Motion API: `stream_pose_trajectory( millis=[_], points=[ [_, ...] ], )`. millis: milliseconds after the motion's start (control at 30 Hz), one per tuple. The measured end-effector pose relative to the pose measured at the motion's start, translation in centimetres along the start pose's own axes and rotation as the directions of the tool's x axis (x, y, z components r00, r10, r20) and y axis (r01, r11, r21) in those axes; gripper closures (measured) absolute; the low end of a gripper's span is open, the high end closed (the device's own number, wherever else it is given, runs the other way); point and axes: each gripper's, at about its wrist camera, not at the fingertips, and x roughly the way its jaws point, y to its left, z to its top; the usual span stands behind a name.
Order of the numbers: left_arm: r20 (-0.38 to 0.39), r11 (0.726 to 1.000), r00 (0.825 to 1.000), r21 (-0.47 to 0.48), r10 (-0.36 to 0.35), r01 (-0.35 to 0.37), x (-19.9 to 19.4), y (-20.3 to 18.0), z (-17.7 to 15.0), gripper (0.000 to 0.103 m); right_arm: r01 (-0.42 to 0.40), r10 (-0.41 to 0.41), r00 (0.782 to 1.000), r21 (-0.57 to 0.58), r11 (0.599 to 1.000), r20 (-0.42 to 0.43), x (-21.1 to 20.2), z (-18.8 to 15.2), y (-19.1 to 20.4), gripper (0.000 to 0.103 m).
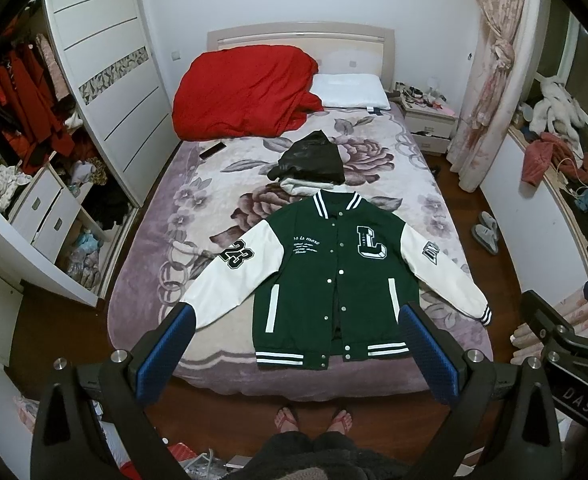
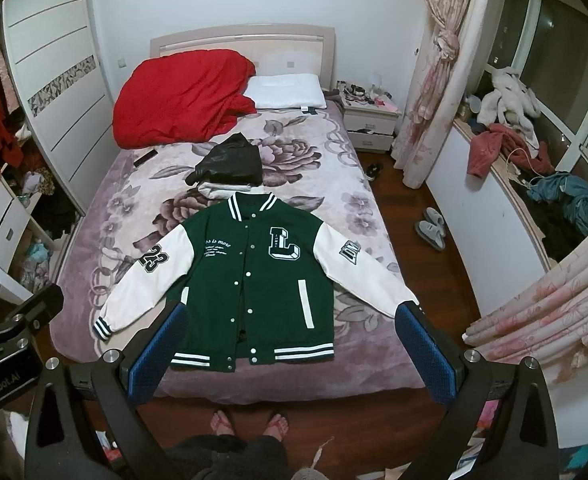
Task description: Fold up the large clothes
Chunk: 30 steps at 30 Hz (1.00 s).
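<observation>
Green-and-white varsity jacket spread flat on the bed, both grippers held above its foot end with nothing in them.

Left wrist view: the jacket [image 1: 334, 276] lies face up on the floral bed [image 1: 153, 240], collar toward the headboard, hem near the foot edge, both white sleeves angled outward; just beyond its collar sit a folded black garment [image 1: 310, 160] and, farther up, a red duvet [image 1: 245, 88] beside a white pillow [image 1: 350, 90]. The left gripper [image 1: 298, 352] hangs over the hem with its blue pads wide apart, gripping nothing. Right wrist view: the jacket [image 2: 253, 276] lies the same way, a pair of grey slippers [image 2: 432, 226] on the floor to its right. The right gripper [image 2: 291, 350] is likewise spread wide and empty above the hem; the person's sandalled feet [image 2: 249, 424] stand at the bed's foot.
</observation>
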Motion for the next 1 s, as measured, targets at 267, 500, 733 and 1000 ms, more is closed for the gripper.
stream_pose_trajectory(
  millis=[267, 500, 733, 1000],
  points=[
    [0.004, 1.000, 1.000, -0.001, 0.001, -0.001, -0.1, -0.5, 0.8, 0.000, 0.001, -0.001, 1.000, 0.003, 1.000, 0.004, -0.2, 0.1, 0.0, 0.000],
    [0.006, 1.000, 1.000, 0.001, 0.000, 0.000, -0.1, -0.6, 0.8, 0.000, -0.001, 0.001, 1.000, 0.003, 1.000, 0.006, -0.3, 0.2, 0.1, 0.000],
    [0.010, 1.000, 1.000, -0.003, -0.001, 0.001, -0.6, -0.7, 1.7, 0.000, 0.000, 0.000, 1.000, 0.001, 1.000, 0.006, -0.5, 0.7, 0.3, 0.000],
    [0.010, 1.000, 1.000, -0.003, -0.002, 0.002, -0.6, -0.6, 1.5, 0.000, 0.002, -0.002, 1.000, -0.001, 1.000, 0.007, -0.8, 1.4, 0.4, 0.000]
  ],
)
